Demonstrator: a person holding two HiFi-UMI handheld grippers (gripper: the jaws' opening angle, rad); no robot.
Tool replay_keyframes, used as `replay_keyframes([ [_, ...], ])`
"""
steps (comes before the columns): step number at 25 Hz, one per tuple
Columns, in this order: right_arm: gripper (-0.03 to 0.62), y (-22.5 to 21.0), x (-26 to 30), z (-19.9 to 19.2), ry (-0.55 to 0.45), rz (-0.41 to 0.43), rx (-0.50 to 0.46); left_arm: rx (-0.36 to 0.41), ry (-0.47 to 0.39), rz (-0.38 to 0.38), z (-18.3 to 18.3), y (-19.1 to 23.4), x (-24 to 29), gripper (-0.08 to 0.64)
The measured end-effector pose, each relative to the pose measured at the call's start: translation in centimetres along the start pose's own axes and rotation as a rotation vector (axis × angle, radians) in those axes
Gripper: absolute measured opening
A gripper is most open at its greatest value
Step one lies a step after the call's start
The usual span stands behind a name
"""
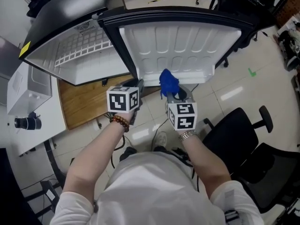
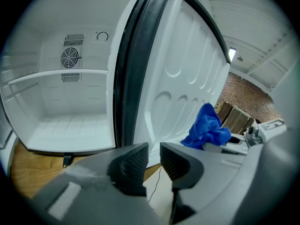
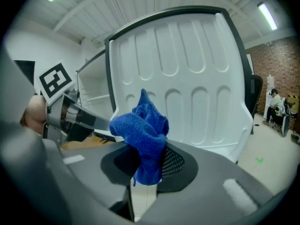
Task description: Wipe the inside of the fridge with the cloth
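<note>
Tiled floor [image 1: 234, 95]; fridge [image 1: 79, 50] over wood board [image 1: 84, 102], door [image 1: 180, 46] open; chair [image 1: 243, 130] at our right. We hold: left gripper [image 2: 153, 153], jaws narrowly apart, empty; right gripper [image 3: 149, 165], clamped on blue cloth [image 3: 143, 128], up before the door, outside the fridge.

The head camera is looking steeply down from above and behind the left claw [image 1: 137, 89] and right claw [image 1: 174, 95], toward the open fridge door [image 1: 178, 41] beyond them. Each claw camera is riding close behind its own jaws, the left facing the fridge compartment [image 2: 65, 102] ahead-left, the right facing the door squarely. Both are sharing that door and the blue cloth [image 3: 145, 130].
</note>
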State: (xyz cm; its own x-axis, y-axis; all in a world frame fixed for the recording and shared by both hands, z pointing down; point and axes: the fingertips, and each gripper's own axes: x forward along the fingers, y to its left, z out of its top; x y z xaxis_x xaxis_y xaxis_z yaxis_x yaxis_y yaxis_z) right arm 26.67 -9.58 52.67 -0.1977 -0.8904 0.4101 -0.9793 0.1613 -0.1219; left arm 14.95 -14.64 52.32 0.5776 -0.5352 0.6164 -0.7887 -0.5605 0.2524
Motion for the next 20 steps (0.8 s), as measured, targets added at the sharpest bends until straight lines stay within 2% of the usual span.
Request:
replay_keyframes([
  [6,0.086,4.8,2.7,2.8,-0.025,0.091,-0.043,0.002,0.004,-0.013,-1.4,0.3,-1.1,0.080],
  [13,0.086,6.2,4.5,3.6,-0.008,0.119,-0.055,-0.039,0.012,-0.060,-3.4,0.3,-1.8,0.080],
  [20,0.086,6.7,6.6,0.5,0.129,0.130,-0.044,-0.073,0.031,-0.089,-4.9,-0.3,-1.0,0.080],
])
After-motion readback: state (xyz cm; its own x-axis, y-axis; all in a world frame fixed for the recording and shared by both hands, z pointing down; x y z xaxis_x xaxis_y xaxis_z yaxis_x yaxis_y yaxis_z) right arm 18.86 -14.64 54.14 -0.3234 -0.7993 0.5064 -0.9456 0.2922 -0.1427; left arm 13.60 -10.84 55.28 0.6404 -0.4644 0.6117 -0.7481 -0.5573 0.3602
